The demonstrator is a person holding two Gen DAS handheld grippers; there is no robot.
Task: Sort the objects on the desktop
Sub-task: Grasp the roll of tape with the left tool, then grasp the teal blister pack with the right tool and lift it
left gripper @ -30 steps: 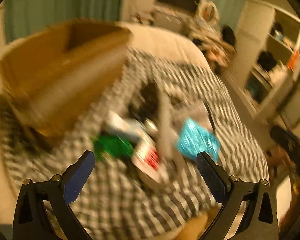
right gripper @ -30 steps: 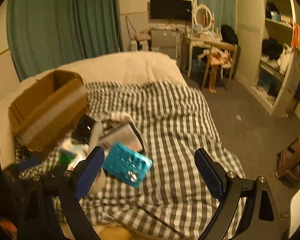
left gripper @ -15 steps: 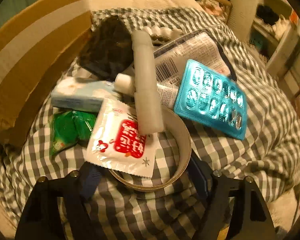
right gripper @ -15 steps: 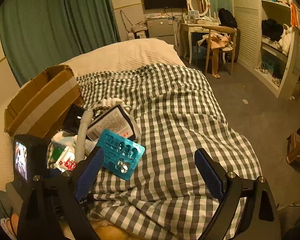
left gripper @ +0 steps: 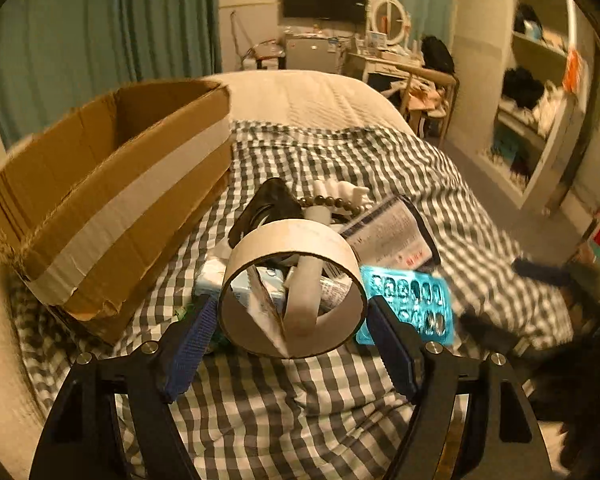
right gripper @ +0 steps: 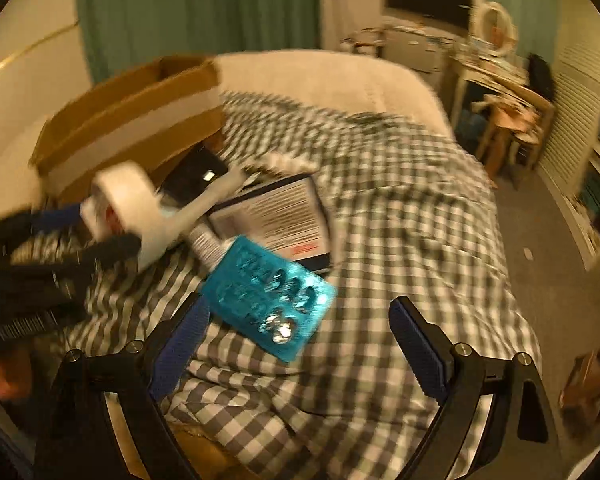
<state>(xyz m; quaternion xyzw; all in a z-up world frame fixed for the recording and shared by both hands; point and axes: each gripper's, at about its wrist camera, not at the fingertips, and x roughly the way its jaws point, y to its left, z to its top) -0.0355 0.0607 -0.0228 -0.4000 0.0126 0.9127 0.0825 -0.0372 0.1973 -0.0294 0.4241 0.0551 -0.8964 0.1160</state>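
My left gripper [left gripper: 290,308] is shut on a cardboard tape roll [left gripper: 292,240], held upright just above a pile on the checked blanket [left gripper: 340,152]. In the right wrist view the tape roll [right gripper: 120,192] hangs left of the pile. A white tube [left gripper: 304,300] shows through the ring. The pile holds a blue blister pack [left gripper: 412,300], a printed packet [left gripper: 392,236], a black object [left gripper: 268,204] and a bead string [left gripper: 328,200]. My right gripper [right gripper: 298,308] is open, low over the near edge of the blister pack [right gripper: 268,292], not touching it.
An open cardboard box [left gripper: 112,200] lies on the bed left of the pile, its opening facing up and right. Shelves [left gripper: 540,112] stand at the far right, with a desk and chair [left gripper: 420,80] behind the bed. The blanket's right half is bare.
My left gripper has shut on the tape roll and raised it off the pile. My right gripper has dropped lower and nearer to the blister pack, still open.
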